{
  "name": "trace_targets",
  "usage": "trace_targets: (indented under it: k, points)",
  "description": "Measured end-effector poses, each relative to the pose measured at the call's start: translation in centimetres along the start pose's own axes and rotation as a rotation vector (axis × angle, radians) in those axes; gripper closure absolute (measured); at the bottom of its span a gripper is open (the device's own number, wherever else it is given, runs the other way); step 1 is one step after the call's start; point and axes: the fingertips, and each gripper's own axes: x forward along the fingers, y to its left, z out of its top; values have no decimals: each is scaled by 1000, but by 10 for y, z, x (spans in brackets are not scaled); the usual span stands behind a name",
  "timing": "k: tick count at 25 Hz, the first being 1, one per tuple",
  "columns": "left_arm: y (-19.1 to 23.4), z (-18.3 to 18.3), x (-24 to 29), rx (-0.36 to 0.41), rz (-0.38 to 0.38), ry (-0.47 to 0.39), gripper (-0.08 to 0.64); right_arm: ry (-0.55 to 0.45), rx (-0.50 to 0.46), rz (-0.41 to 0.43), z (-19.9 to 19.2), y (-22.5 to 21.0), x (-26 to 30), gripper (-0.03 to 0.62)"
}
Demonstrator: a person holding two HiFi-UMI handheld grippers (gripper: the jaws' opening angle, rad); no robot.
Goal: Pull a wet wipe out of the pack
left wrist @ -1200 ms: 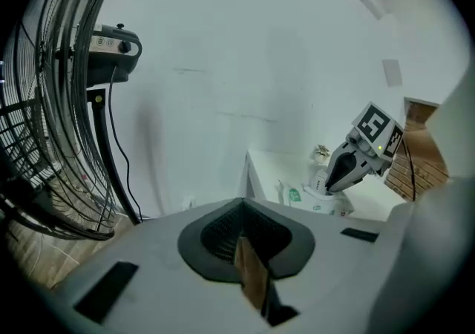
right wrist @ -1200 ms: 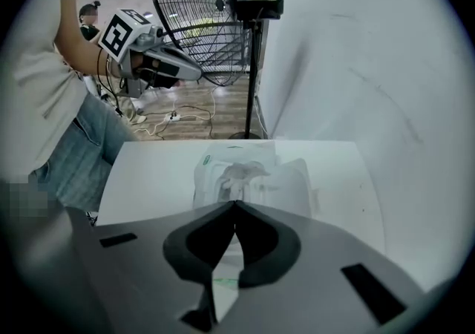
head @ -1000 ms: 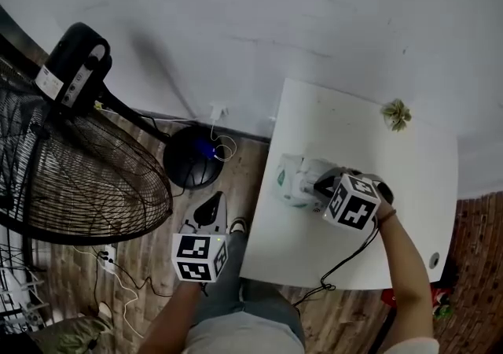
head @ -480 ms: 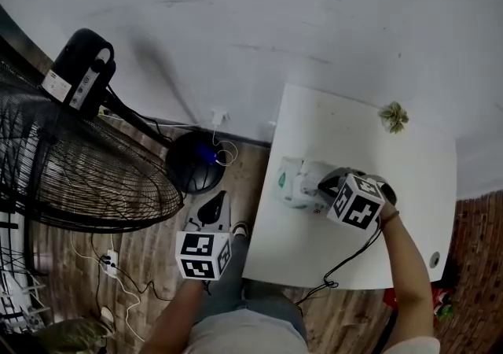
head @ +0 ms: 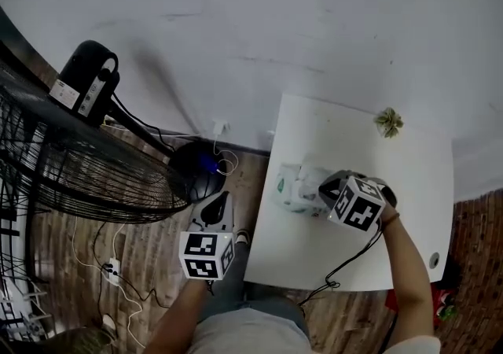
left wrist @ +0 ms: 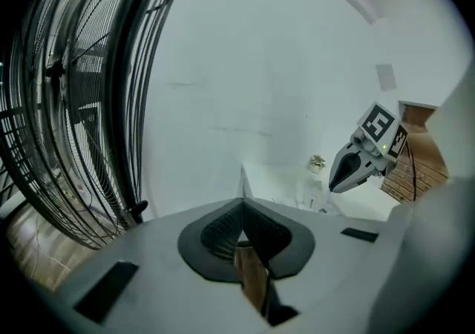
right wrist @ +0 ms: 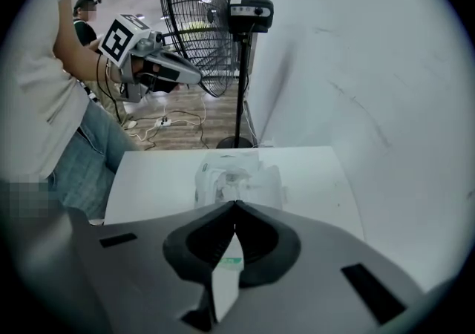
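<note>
a big floor fan [head: 71, 164] stands well off the left side of the white table [head: 416, 171], on the wooden floor, its cage tilted and its dark motor housing [head: 86, 81] up by the wall. the fan's round dark base [head: 192, 170] sits nearer the table, just off its far left corner, with thin white cables curled beside it. a white power strip [head: 112, 270] lies on the floor well to the table's left. my left gripper [left wrist: 241, 205] hangs off the table's left edge, over the floor and above my knees, pointing toward the wall. its jaws are pressed together at the tips with nothing between them, and only a sliver of brown floor shows through the slit lower down. the wet wipe pack [head: 292, 186] lies flat on the table close to its left edge, about halfway back, pale and crinkled, with a green label on the end toward that edge. my right gripper [right wrist: 236, 205] is over the table just to the right of the pack, aimed at it, its tips right at the pack's near side. its jaws are closed tip to tip; whether a wipe is pinched there i cannot tell. a small green leafy thing [head: 387, 121] sits at the table's far edge toward the right corner, beside the wall.
</note>
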Motion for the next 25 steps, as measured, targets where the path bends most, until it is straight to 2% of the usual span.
trace_targets:
  k: [8,25]
  points:
    - [-2,14,1,4,-9,-25,558,-10,17,-38,1,-6,-18,589]
    - [-19,40,8,44,-79,-61,558,-47,34,-140,15,-16,-61,591]
